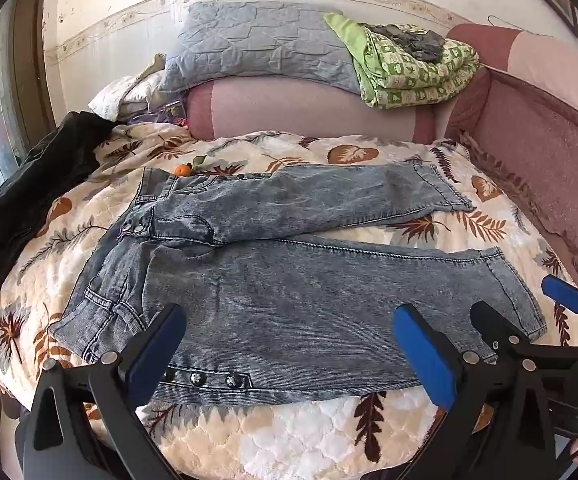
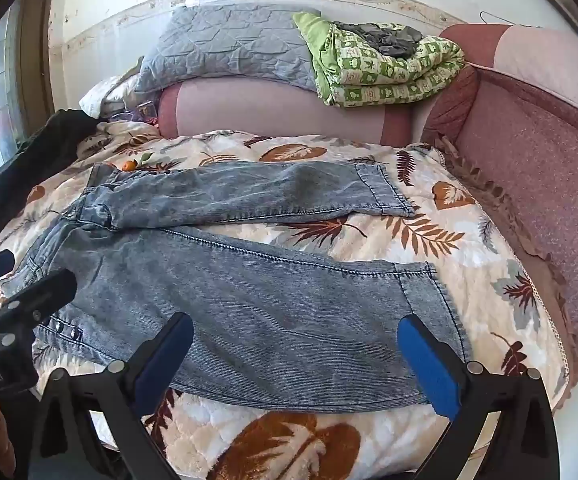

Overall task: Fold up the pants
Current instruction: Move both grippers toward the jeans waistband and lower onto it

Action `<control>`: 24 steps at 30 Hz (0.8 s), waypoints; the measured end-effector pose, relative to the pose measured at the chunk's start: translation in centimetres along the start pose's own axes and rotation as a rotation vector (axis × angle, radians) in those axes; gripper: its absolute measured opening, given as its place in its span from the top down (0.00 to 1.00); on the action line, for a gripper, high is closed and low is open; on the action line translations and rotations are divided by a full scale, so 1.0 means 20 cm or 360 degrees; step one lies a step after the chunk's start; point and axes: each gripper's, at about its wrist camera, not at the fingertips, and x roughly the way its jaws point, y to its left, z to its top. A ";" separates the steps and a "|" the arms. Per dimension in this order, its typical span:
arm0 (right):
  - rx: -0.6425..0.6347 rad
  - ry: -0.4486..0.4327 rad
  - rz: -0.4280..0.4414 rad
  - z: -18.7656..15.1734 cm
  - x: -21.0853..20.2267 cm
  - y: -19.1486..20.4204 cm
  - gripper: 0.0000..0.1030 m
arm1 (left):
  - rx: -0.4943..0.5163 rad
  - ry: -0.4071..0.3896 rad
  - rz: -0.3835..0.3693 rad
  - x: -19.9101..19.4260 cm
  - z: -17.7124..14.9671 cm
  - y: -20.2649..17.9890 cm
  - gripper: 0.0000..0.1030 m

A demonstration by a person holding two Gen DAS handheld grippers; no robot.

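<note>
Left wrist view: jeans point(image 1: 289, 280) lie unfolded; left gripper point(image 1: 289, 344) and right gripper point(image 2: 295, 364) hover spread, empty; next, probably pinching the near leg's edge.

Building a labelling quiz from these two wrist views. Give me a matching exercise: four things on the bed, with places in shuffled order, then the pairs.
Things:
1. jeans
2. small orange fruit
3. green patterned quilt
4. dark garment

Places:
A. folded on top of the pink bolster, at the back
B. spread flat on the leaf-print bedspread, legs apart, waistband to the left
C. draped over the left edge of the bed
D. on the bedspread just beyond the waistband

Pairs: 1-B, 2-D, 3-A, 4-C
</note>
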 end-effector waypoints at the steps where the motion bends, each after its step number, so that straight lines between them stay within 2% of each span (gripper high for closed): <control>1: 0.0005 0.0002 0.0004 0.00 0.00 0.00 0.00 | 0.0000 0.0009 -0.0003 0.01 0.00 0.00 0.00; 5: -0.0004 0.0037 0.0008 0.03 0.08 0.02 0.00 | -0.0007 0.0025 0.0007 0.06 0.01 0.01 0.00; 7: 0.0019 -0.0011 0.0027 0.01 0.09 0.02 0.00 | -0.0004 -0.0012 0.0043 0.06 -0.03 0.00 0.00; 9: 0.0031 -0.0016 0.0048 0.00 0.12 0.02 0.00 | -0.0017 0.0007 0.0046 0.10 -0.04 0.03 0.00; 16: 0.0076 -0.0037 0.0087 -0.02 0.16 0.03 0.00 | -0.0012 0.0012 0.0173 0.19 -0.07 0.07 0.00; 24: 0.0157 -0.0021 0.0093 -0.03 0.17 -0.02 0.00 | -0.0040 0.0034 0.0180 0.21 -0.09 0.09 0.00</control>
